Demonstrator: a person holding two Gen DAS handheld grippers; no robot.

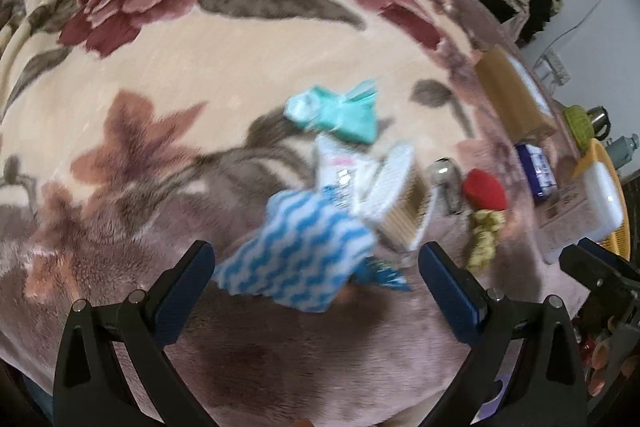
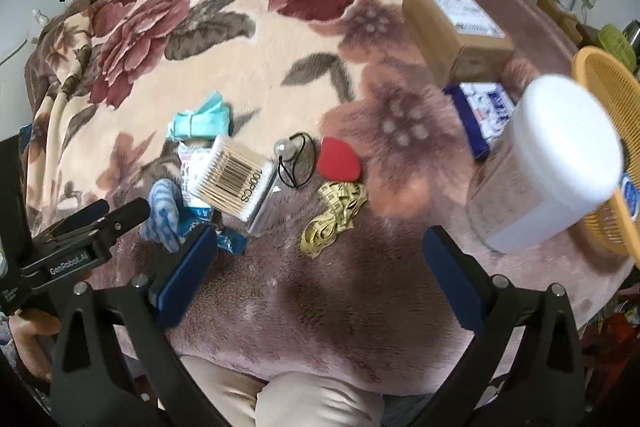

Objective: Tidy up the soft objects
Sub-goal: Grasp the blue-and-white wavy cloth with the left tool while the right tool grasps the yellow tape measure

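Note:
A pile of small items lies on a floral blanket [image 1: 180,75]. A blue-and-white wavy cloth [image 1: 298,255] lies just ahead of my open, empty left gripper [image 1: 316,271]; it also shows in the right wrist view [image 2: 164,215]. Behind it are a teal cloth [image 1: 340,111], a cotton swab box [image 2: 232,179], a red sponge [image 2: 340,161], a yellow tape measure [image 2: 334,215] and a black hair tie with a pearl [image 2: 294,163]. My right gripper [image 2: 320,259] is open and empty, hovering above the blanket near the tape measure.
A white-lidded plastic jar [image 2: 548,163] lies beside an orange basket [image 2: 608,87] at the right. A cardboard box [image 2: 452,23] and a blue tissue pack [image 2: 484,111] sit behind. Clothes hang on the far wall.

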